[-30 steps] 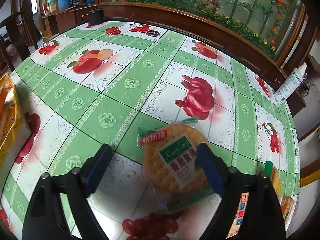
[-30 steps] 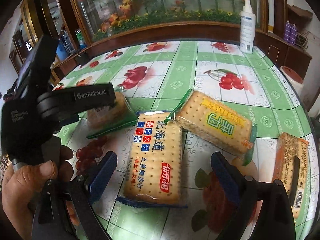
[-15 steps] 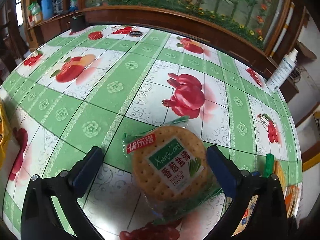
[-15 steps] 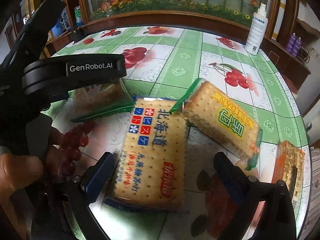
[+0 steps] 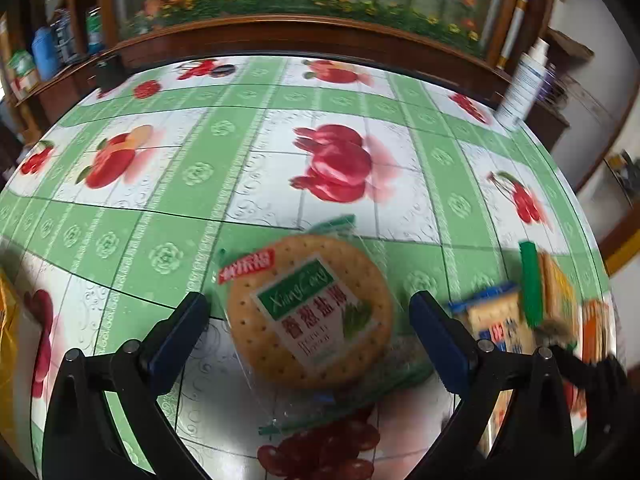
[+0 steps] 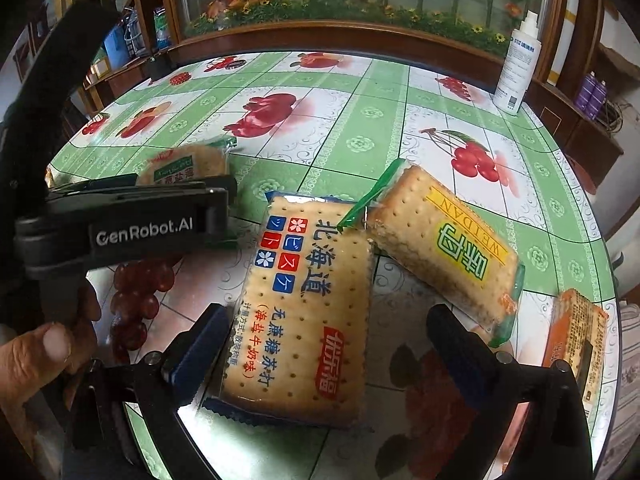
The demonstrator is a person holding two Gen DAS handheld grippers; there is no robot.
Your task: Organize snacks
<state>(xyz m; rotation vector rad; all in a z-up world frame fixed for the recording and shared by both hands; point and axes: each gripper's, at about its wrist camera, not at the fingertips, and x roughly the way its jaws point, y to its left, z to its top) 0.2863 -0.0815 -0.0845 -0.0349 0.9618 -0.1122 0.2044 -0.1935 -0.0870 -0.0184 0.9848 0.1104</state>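
Note:
A round cracker pack with a green label lies on the fruit-print tablecloth. My left gripper is open and straddles it, both blue pads clear of the wrapper. My right gripper is open around the near end of a blue-trimmed rectangular cracker pack; its pads stand off the pack's sides. A green-and-yellow cracker pack lies tilted against that pack's far corner. An orange pack lies at the right. In the right wrist view the left gripper's body hides part of the round pack.
A white spray bottle stands at the table's far right edge. A hand grips the left tool's handle. A yellow bag pokes in at the left. A wooden cabinet with a glass front runs behind the table.
Both pairs of jaws have opened a little wider. The left gripper has rolled, so the round pack sits centred between its fingers. The right gripper has come closer over the blue-trimmed pack.

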